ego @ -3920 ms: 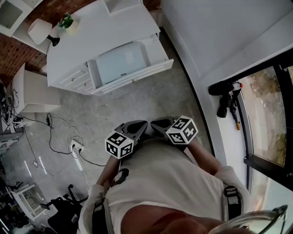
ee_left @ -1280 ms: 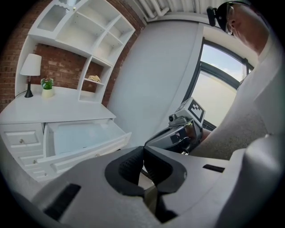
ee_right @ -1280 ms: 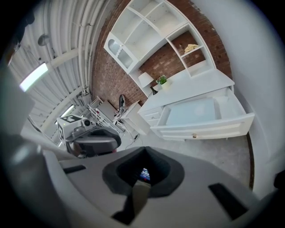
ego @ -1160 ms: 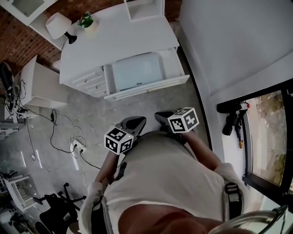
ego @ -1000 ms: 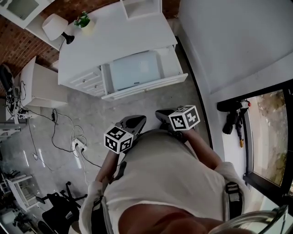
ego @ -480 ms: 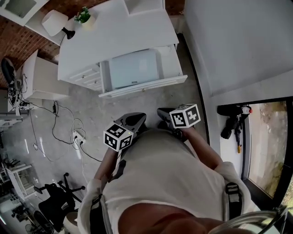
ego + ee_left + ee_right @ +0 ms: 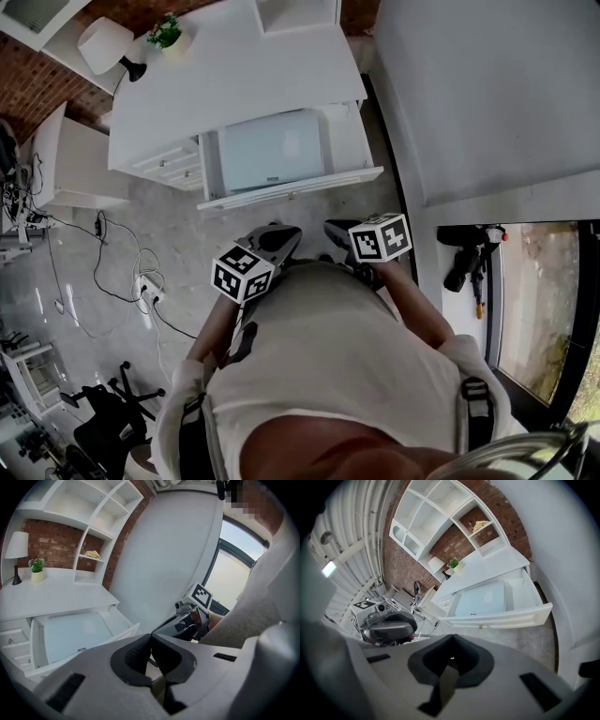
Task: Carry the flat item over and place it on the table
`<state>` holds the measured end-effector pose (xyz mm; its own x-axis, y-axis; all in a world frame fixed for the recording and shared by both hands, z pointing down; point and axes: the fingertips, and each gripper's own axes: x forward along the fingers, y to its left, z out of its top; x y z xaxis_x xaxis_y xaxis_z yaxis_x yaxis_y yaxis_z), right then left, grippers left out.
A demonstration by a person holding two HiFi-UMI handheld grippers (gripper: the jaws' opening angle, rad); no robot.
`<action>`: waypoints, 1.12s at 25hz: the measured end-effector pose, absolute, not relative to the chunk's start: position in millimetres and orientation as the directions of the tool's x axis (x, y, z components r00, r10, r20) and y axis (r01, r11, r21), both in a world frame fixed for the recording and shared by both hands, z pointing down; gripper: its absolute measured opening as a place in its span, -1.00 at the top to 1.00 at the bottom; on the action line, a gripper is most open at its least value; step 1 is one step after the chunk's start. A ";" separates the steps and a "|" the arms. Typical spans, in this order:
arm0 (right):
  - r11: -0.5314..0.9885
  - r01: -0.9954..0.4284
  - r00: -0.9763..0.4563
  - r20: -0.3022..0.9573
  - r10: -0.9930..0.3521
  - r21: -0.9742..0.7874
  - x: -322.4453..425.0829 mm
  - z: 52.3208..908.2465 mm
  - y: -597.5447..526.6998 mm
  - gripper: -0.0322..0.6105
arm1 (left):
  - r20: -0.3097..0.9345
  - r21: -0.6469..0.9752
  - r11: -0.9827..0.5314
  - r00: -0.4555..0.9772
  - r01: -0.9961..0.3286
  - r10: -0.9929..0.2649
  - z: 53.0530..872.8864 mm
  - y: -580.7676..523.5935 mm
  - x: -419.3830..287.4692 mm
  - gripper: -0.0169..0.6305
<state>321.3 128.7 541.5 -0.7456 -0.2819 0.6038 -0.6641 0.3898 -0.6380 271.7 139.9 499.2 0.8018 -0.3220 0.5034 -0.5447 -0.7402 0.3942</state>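
The flat item (image 7: 272, 150) is a pale grey-blue slab lying in the open drawer (image 7: 292, 188) of a white desk (image 7: 244, 75). It also shows in the left gripper view, flat item (image 7: 70, 634), and in the right gripper view, flat item (image 7: 480, 599). Both grippers are held close to the person's body, short of the drawer front. My left gripper (image 7: 284, 236) (image 7: 151, 654) is shut with nothing in it. My right gripper (image 7: 334, 230) (image 7: 451, 659) is shut and empty too. Each gripper sees the other beside it: right gripper (image 7: 187, 620), left gripper (image 7: 389, 625).
A lamp (image 7: 103, 42) and a small plant (image 7: 167, 33) stand at the desk's far left. A low white cabinet (image 7: 66, 169) sits left of the desk. Cables and a power strip (image 7: 145, 291) lie on the floor at left. A white wall runs along the right, with a black tool (image 7: 464, 258) by the window.
The desk and open drawer have drifted a little closer and lower in the head view. Both grippers stay shut and side by side before the body.
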 end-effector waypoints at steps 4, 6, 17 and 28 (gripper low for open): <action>0.376 -0.689 -0.722 0.634 -0.277 -0.620 306.3 541.4 108.5 0.87 | 0.483 0.413 -0.731 0.811 -0.542 -0.329 496.6 114.9 251.1 0.89; 0.395 -0.696 -0.711 0.652 -0.261 -0.600 290.9 540.5 98.4 0.87 | 0.480 0.424 -0.721 0.811 -0.549 -0.335 498.5 101.5 235.4 0.89; 0.455 -0.734 -0.632 0.752 -0.187 -0.503 222.4 545.6 52.2 0.87 | 0.484 0.484 -0.630 0.786 -0.607 -0.385 523.8 43.7 148.8 0.89; 0.425 -0.765 -0.579 0.805 -0.125 -0.484 173.0 564.8 28.3 0.87 | 0.525 0.523 -0.457 0.694 -0.719 -0.492 566.9 -17.5 56.8 0.89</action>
<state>173.0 28.3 564.8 -0.5794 -0.1253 0.8053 -0.7649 0.4247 -0.4843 56.8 -17.5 566.9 0.6943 -0.4919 0.5254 -0.7195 -0.4568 0.5232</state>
